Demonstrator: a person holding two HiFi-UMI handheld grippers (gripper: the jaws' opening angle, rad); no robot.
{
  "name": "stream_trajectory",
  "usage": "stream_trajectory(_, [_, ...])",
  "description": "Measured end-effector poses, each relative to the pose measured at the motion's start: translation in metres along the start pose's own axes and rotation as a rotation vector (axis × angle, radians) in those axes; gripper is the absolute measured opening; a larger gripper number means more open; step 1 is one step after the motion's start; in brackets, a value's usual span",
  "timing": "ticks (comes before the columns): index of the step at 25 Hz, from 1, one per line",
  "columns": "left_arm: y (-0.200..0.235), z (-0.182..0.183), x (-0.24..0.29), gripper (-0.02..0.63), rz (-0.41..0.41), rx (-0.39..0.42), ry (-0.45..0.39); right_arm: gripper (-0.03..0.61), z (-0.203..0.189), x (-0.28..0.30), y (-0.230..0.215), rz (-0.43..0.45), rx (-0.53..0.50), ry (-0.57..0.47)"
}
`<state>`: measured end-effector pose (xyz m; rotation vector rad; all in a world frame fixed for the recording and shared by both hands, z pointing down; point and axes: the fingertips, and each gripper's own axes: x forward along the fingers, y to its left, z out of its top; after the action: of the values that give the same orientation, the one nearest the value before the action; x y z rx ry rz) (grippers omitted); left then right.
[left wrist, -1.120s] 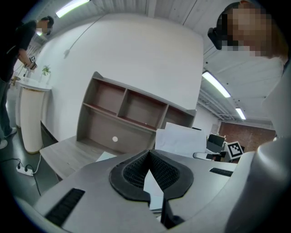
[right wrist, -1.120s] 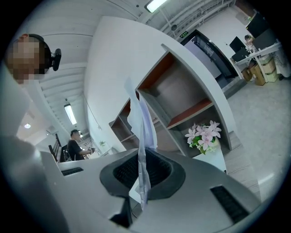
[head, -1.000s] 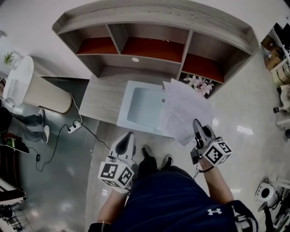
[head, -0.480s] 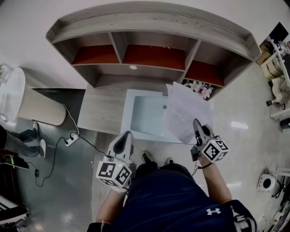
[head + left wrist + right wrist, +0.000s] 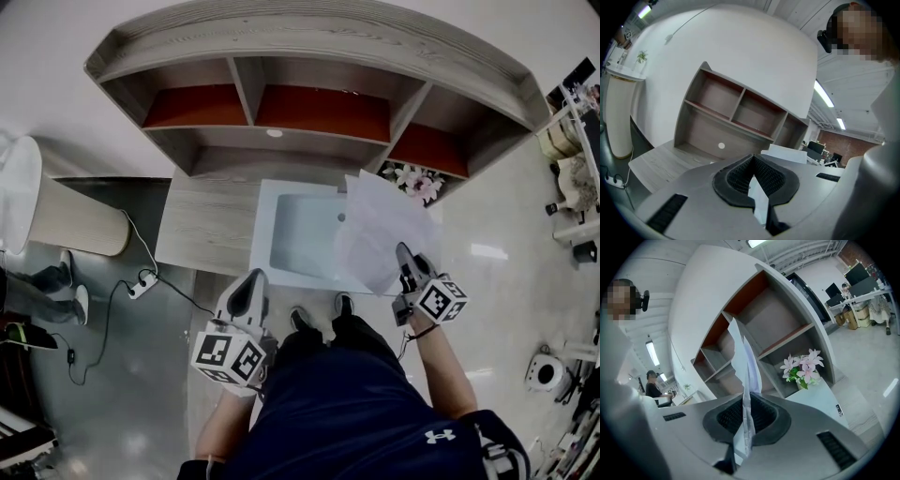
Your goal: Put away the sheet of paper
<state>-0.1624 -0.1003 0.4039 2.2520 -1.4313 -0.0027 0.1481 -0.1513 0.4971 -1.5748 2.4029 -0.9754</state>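
Note:
The sheet of paper (image 5: 380, 230) is white and crumpled, and it stands up from my right gripper (image 5: 405, 255), which is shut on its lower edge. It hangs over the right end of a white open bin (image 5: 305, 239) on the wooden desk (image 5: 206, 225). In the right gripper view the paper (image 5: 745, 357) rises edge-on out of the closed right gripper (image 5: 744, 397) in front of the shelves. My left gripper (image 5: 251, 286) hovers at the bin's near left corner. In the left gripper view the left gripper (image 5: 753, 158) has its tips together and holds nothing.
A grey shelf unit (image 5: 272, 108) with red-backed compartments stands behind the desk. Pink flowers (image 5: 412, 178) sit in its lower right compartment. A white round stand (image 5: 56, 211), a power strip with cable (image 5: 141, 281) and another person's shoes (image 5: 66, 281) are at the left.
The person has stepped a little closer to the desk, so both grippers and the paper sit nearer the white bin. The right gripper's hold on the paper is unchanged.

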Motion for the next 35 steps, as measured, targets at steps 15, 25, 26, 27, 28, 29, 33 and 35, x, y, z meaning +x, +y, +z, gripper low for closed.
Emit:
stream_trajectory(15, [-0.02, -0.013, 0.007, 0.015, 0.16, 0.007, 0.021, 0.023, -0.067, 0.06, -0.078, 0.047, 0.13, 0.172])
stream_trajectory(25, [-0.02, -0.016, 0.008, 0.015, 0.192, -0.009, 0.013, 0.023, -0.132, 0.071, -0.126, -0.131, 0.324, 0.404])
stream_trajectory(26, [-0.02, -0.016, 0.008, 0.015, 0.194, -0.013, 0.011, 0.023, -0.132, 0.073, -0.128, -0.137, 0.31, 0.416])
stream_trajectory(27, [-0.02, -0.016, 0.008, 0.015, 0.197, -0.017, 0.009, 0.023, -0.133, 0.075, -0.129, -0.142, 0.292, 0.432])
stream_trajectory(28, [-0.02, -0.016, 0.008, 0.015, 0.199, -0.02, 0.007, 0.023, -0.134, 0.077, -0.13, -0.148, 0.277, 0.448])
stream_trajectory(29, [-0.02, -0.016, 0.007, 0.015, 0.199, -0.021, 0.006, 0.023, -0.135, 0.079, -0.132, -0.153, 0.269, 0.462])
stream_trajectory(33, [-0.017, -0.017, 0.005, 0.015, 0.209, -0.033, -0.001, 0.023, -0.137, 0.089, -0.135, -0.153, 0.276, 0.5])
stream_trajectory(35, [-0.014, -0.018, 0.002, 0.015, 0.218, -0.038, -0.005, 0.023, -0.138, 0.095, -0.136, -0.157, 0.288, 0.513])
